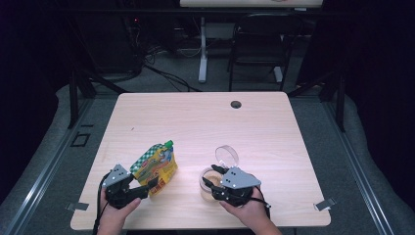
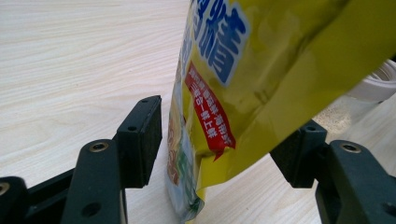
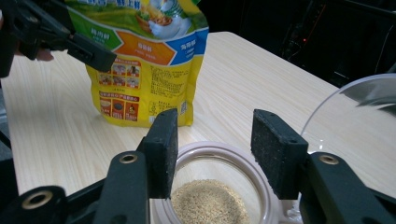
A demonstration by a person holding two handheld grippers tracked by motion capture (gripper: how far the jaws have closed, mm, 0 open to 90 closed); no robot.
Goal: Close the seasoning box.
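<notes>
Pouch (image 1: 156, 168): one | jar (image 1: 209, 182): one | lid (image 1: 227, 155): one | tools: two, both apart

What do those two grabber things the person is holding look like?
Each gripper, left and right, is black with two jaws. The jaws end in flat, blocky black pads and carry round metal screws. A grey three-cornered plate sits on top of each, and a black cable trails from each.

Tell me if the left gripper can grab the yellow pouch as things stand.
Probably yes: the left gripper has its jaws open on either side of the standing yellow pouch, apart from it, with nothing else between them.
</notes>
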